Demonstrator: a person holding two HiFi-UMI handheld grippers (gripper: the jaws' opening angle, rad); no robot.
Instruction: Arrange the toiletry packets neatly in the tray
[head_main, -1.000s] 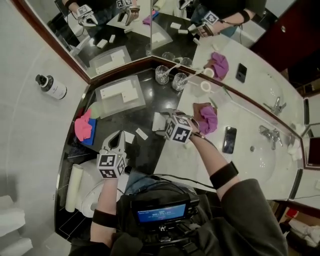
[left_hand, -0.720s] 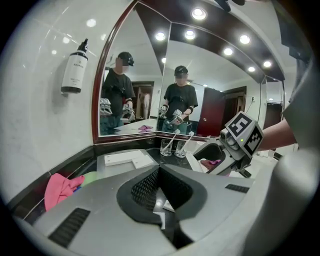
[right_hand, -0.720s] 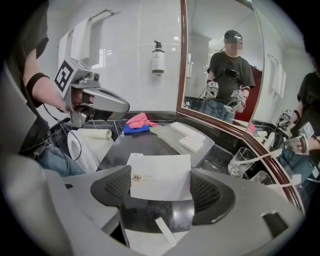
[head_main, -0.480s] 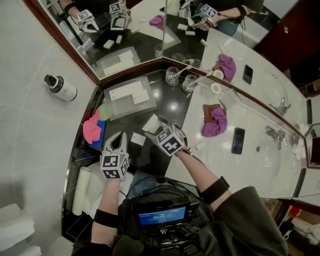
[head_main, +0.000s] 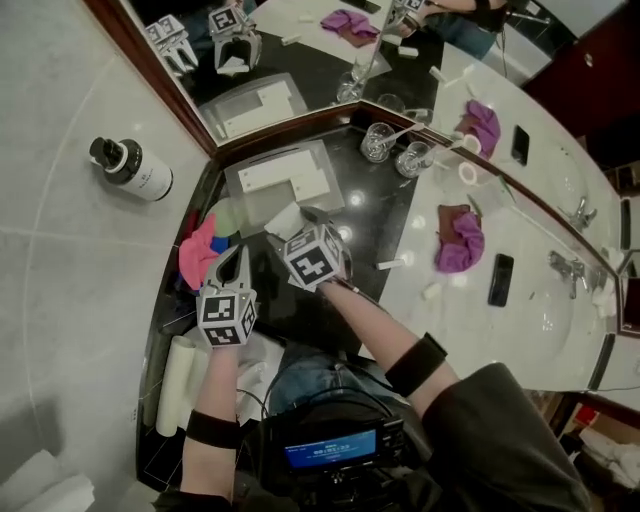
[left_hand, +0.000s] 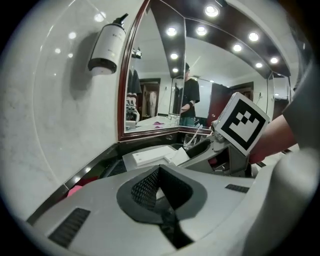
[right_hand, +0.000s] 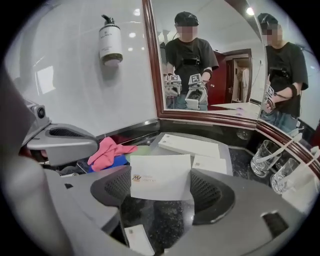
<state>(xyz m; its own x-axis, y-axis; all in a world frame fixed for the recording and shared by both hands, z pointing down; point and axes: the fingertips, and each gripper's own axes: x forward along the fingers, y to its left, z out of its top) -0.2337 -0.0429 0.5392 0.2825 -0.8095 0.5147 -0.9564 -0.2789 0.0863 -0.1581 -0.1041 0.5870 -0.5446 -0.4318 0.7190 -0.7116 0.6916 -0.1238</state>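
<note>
- currently a white packet (right_hand: 160, 176) is gripped edge to edge in the right gripper (right_hand: 160, 192), jaws held wide.
- the tray (right_hand: 226, 149) is found straight ahead, just beyond; the left gripper (left_hand: 159, 192) is closed, empty.

Your packet (right_hand: 160, 177) is white with a small orange-and-grey logo, against the counter (right_hand: 157, 217) of black, speckled stone. The cloth (right_hand: 107, 150) beside it is bright pink, lying on a blue item (right_hand: 111, 162).
</note>
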